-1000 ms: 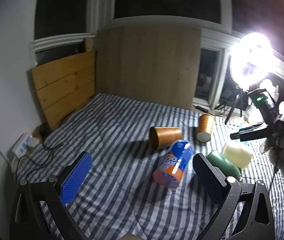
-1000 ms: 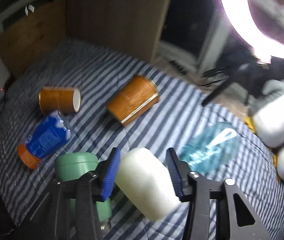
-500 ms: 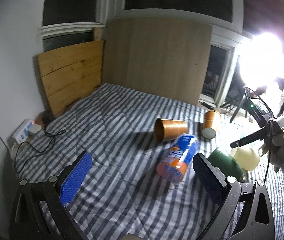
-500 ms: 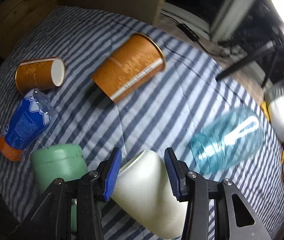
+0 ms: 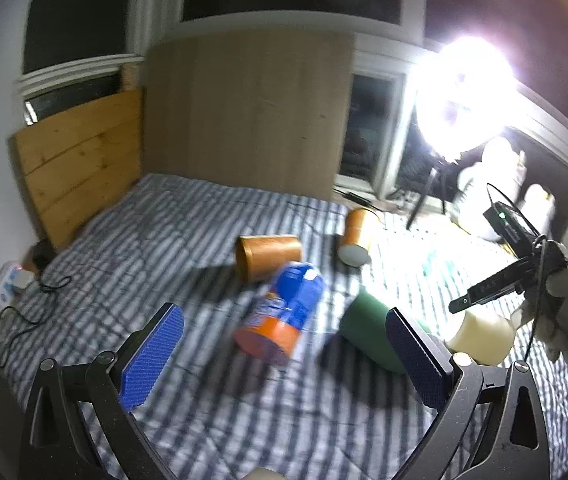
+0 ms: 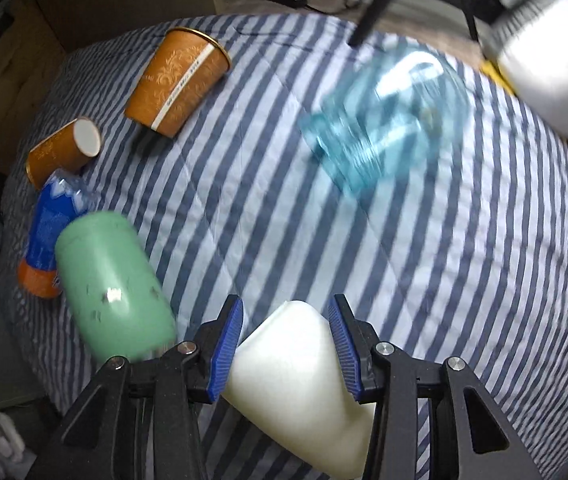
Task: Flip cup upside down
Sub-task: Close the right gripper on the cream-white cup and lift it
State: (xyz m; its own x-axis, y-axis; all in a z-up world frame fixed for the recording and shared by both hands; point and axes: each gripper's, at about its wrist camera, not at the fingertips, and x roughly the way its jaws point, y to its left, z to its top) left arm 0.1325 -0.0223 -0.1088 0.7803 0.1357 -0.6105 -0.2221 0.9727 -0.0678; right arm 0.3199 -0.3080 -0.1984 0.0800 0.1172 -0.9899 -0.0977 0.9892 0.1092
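- Right tool [image 6: 285, 354] grips the smooth cream cup [image 6: 295, 380], tilted, beside the matte green cup [image 6: 112, 292].
- Left tool [image 5: 280, 354] spread wide, holding nothing.
- 2 orange paper cups [image 6: 178, 82] lie beyond the green cup on the striped bed [image 6: 423, 260].

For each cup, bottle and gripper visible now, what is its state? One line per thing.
Right gripper: shut on the cream cup.
Cream cup: gripped, tilted.
Left gripper: open, holding nothing.
Green cup: lying on its side.
Blue bottle: lying on its side.
Large orange cup: lying on its side.
Small orange cup: lying on its side.
Clear blue jar: lying on its side, blurred.
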